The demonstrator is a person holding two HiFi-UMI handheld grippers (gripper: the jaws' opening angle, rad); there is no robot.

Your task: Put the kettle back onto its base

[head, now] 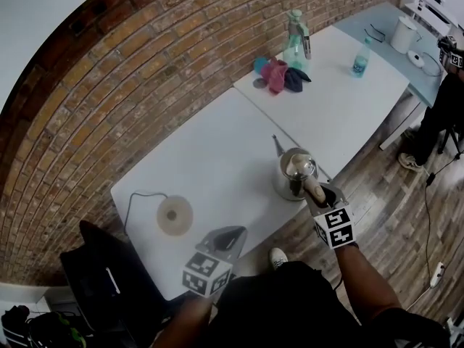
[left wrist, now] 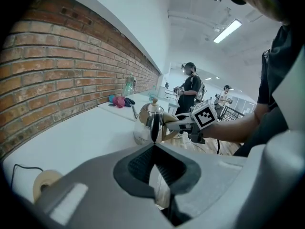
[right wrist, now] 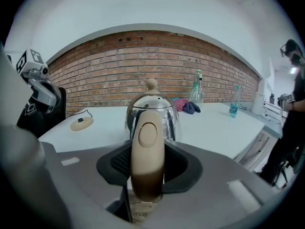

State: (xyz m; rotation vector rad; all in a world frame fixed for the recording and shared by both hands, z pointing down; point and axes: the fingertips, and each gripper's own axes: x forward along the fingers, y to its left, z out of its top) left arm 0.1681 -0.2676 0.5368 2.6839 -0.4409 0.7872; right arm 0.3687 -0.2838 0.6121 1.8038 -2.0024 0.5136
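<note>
Two grey hand-held tools work over a long white table that runs along a red brick wall. Farthest left, the round beige kettle base lies flat on the table with its thin black cord looping off toward the wall side. Just right of it, near the table's front edge, the left tool hovers with its jaws pressed together at the tips and nothing between them. Further right, well apart from the base, the shiny steel kettle with a slim spout and beige knob stands upright by the front edge; whether it rests on the table or hangs just above it is not clear. The right tool is clamped on the kettle's beige handle, jaws either side of it. Beyond, on a second white table, sit a heap of pink and blue cloths, a clear spray bottle and a small teal bottle.
</note>
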